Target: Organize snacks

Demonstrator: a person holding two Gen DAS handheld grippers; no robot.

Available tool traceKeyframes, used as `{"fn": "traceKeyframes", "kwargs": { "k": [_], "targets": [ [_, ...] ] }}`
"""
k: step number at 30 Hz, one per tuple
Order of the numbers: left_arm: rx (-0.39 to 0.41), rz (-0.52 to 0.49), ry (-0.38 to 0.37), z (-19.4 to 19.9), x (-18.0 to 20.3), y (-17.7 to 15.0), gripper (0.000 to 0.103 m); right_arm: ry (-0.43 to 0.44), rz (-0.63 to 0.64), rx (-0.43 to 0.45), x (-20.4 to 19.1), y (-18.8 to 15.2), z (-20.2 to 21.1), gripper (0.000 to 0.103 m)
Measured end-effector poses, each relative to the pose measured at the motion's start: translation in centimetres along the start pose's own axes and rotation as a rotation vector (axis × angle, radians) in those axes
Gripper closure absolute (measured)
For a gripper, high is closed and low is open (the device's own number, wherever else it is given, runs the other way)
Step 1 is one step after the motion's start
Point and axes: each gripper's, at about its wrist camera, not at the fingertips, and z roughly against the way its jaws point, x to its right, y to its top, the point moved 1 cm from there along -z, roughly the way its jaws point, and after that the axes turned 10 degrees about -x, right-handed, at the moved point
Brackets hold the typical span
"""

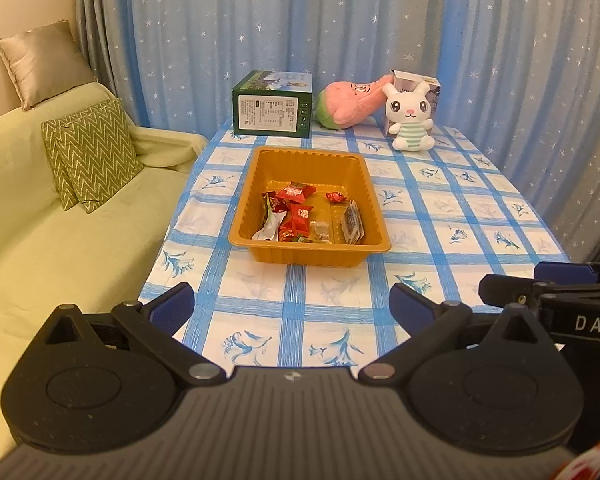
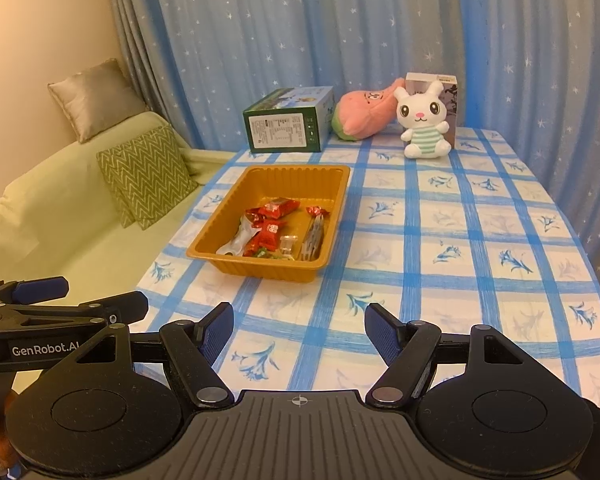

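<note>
While both grippers' jaws gape wide, green box [image 1: 272, 110] and plush rabbit [image 1: 410, 118] stand behind tray [image 1: 260, 184].

I see a glossy ribbed plastic tray [image 1: 260, 236] on the worktop [image 1: 460, 240], whose cloth cover looks matt and printed. The wrappers [image 1: 298, 216] inside it shine like foil and clear film. At the far edge sit a smooth cardboard box [image 1: 272, 110] and a fuzzy plush rabbit [image 1: 410, 118]. My left tool [image 1: 292, 312] is matt black plastic with ribbed blue pads [image 1: 172, 308].

A green box [image 1: 271, 110], pink plush [image 1: 350, 104] and white bunny [image 1: 410, 118] line the checked tablecloth's [image 1: 460, 216] far edge (curtain [image 1: 340, 20] behind).
</note>
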Motion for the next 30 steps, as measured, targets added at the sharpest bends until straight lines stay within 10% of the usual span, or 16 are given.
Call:
{"fn": "traceKeyframes", "kwargs": {
  "k": [30],
  "targets": [
    [0.009,0.004,0.002,0.4,-0.18,0.14,0.0,-0.006,0.0,0.011,0.06,0.13,0.44,0.031]
  ]
}}
